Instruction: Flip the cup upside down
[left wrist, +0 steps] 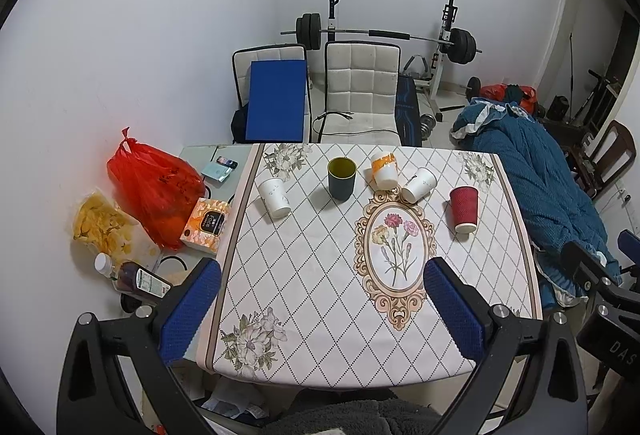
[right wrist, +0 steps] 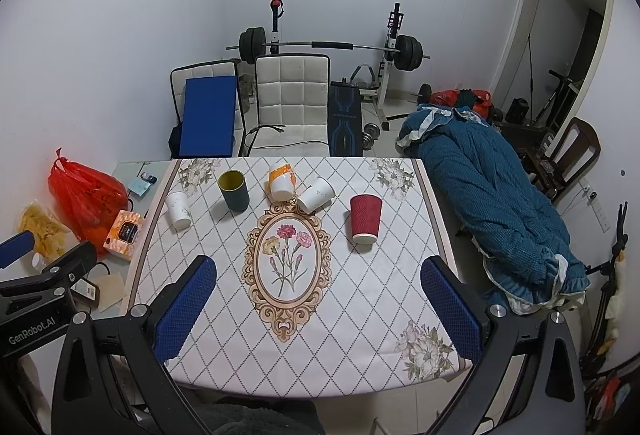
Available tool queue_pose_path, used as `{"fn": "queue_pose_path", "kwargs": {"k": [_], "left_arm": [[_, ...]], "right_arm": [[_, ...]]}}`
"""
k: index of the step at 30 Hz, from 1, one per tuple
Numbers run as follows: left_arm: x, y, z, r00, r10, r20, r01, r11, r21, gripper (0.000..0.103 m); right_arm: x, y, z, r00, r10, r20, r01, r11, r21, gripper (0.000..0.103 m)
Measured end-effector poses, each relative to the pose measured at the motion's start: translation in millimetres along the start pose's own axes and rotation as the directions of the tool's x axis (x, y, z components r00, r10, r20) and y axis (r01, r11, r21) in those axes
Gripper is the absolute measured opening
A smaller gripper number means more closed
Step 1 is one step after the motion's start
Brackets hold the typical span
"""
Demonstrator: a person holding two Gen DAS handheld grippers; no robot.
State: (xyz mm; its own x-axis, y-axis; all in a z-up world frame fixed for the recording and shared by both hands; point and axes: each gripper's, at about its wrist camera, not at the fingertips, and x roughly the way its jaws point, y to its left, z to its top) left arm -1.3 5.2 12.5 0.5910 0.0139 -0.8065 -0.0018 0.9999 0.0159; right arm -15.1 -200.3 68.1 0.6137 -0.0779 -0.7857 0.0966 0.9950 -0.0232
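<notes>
Several cups stand in a row at the far side of the patterned tablecloth. A dark green cup stands upright, mouth up. A white cup, an orange-and-white cup and a red ribbed cup stand mouth down. Another white cup leans tilted against the orange one. My left gripper and right gripper are both open and empty, held over the near table edge, well short of the cups.
A red plastic bag, a tissue box, a bag of chips and a bottle lie left of the cloth. Two white chairs and a barbell rack stand behind. A blue quilt lies to the right.
</notes>
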Motion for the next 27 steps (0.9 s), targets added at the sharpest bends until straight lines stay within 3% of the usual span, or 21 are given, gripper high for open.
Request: {"fn": "queue_pose_path", "kwargs": {"k": [27], "left_arm": [[-6.8, -5.5, 0.2, 1.0, 0.003, 0.004, -0.003, 1.0, 0.003, 0.103]], "right_arm": [[-5.9, 4.9, 1.7, 1.0, 0.011, 0.002, -0.011, 1.0, 0.006, 0.103]]}}
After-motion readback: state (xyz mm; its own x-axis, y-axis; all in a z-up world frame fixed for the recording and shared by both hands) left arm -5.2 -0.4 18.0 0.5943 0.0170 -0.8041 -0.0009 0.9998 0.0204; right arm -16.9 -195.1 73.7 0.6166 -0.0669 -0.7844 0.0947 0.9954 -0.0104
